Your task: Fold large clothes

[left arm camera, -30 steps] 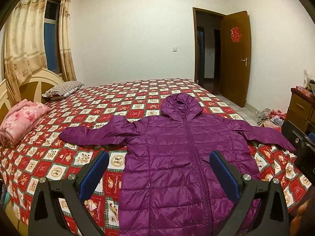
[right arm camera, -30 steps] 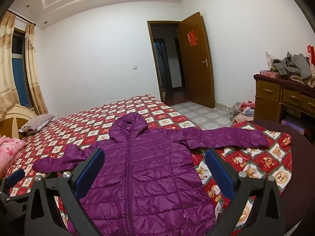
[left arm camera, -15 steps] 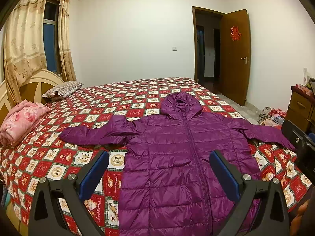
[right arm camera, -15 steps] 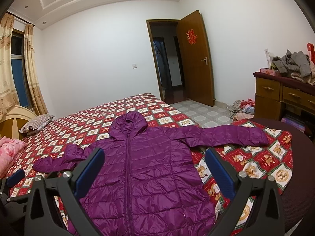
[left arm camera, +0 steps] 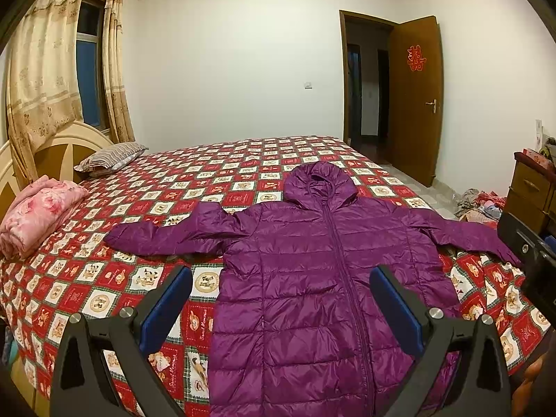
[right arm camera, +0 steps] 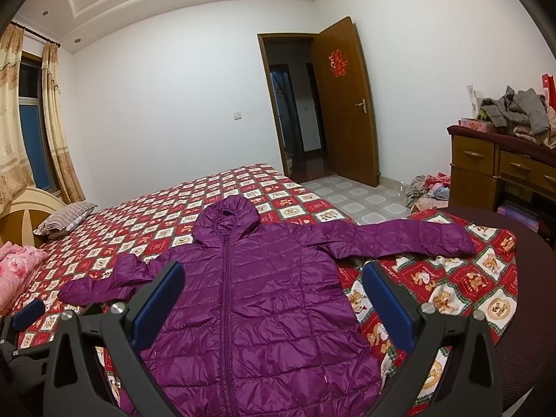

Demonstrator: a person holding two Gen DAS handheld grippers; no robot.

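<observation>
A purple hooded puffer jacket (left arm camera: 312,278) lies flat, front up and zipped, on the bed with both sleeves spread out; it also shows in the right wrist view (right arm camera: 250,305). My left gripper (left arm camera: 281,299) is open and empty, held above the jacket's lower body. My right gripper (right arm camera: 272,295) is open and empty, also above the lower body. The right sleeve (right arm camera: 399,239) reaches toward the bed's right edge. The jacket's hem is hidden below the frames.
The bed (left arm camera: 104,278) has a red checked quilt. A folded pink blanket (left arm camera: 38,215) and a striped pillow (left arm camera: 107,160) lie by the headboard. A wooden dresser (right arm camera: 500,170) with piled clothes stands at the right. An open door (right arm camera: 347,104) is behind.
Both views have shifted very slightly; the jacket sits a touch lower in frame. Both grippers remain open and nothing on the bed has moved.
</observation>
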